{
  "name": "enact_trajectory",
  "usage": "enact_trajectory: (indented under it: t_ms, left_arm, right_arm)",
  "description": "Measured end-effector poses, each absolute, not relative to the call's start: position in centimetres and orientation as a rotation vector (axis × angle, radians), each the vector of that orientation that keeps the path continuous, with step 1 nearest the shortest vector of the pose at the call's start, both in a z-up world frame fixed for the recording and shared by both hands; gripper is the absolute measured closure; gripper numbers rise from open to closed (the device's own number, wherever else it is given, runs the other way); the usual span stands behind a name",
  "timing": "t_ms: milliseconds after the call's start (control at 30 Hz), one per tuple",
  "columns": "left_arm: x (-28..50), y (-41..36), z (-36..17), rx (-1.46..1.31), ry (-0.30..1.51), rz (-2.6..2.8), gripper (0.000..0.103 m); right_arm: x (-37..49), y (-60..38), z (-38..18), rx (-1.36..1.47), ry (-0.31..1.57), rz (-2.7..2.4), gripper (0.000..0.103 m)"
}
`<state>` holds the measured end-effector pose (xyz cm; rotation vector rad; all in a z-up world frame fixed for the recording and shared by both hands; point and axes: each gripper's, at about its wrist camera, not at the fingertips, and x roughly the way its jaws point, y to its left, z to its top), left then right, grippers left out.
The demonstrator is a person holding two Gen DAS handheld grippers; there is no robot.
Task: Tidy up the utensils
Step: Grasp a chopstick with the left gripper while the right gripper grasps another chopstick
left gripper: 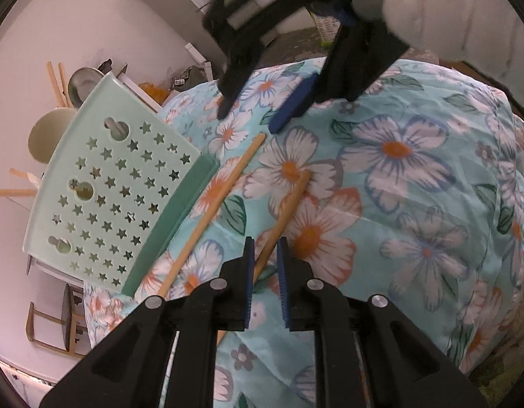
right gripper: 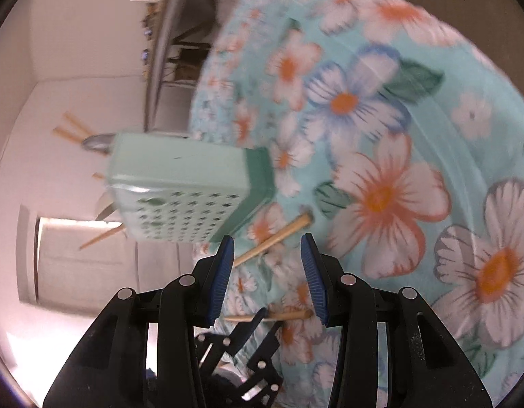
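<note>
A wooden chopstick point(left gripper: 285, 210) runs between the blue pads of my left gripper point(left gripper: 266, 243), which is shut on it. In the right wrist view this left gripper point(right gripper: 267, 319) holds the same chopstick point(right gripper: 292, 315) crosswise, low in the frame. A second chopstick point(left gripper: 211, 217) point(right gripper: 272, 238) lies loose on the cloth beside a mint-green utensil holder point(left gripper: 109, 187) point(right gripper: 180, 183) with star-shaped holes. My right gripper point(left gripper: 250, 119) point(right gripper: 267, 239) hovers open above the cloth, just beyond the loose chopstick's far tip, with nothing between its fingers.
A floral turquoise tablecloth point(left gripper: 415, 170) covers the table. The holder carries a metal ladle point(left gripper: 83, 81), wooden sticks point(left gripper: 56, 81) and a pale round spoon point(left gripper: 46, 136). A gloved hand point(left gripper: 449, 10) grips the right tool. A wooden stool point(left gripper: 58, 323) stands below the table edge.
</note>
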<state>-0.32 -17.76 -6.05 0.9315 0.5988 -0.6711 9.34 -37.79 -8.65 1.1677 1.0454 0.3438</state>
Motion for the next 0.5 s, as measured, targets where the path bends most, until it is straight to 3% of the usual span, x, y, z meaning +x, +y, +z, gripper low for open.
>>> enact_trajectory:
  t_ms: [133,500]
  left_arm:
    - [-0.7,-16.9,-6.4,0.915,0.597,-0.671,0.090]
    - [-0.6,-16.8,-6.3,0.897,0.584,-0.682,0.088]
  right_arm:
    - [9.8,-37.9,-10.3,1.227,1.065,0.297,0.069]
    - [11.9,-37.3,-10.6,1.275,1.056,0.233,0.070]
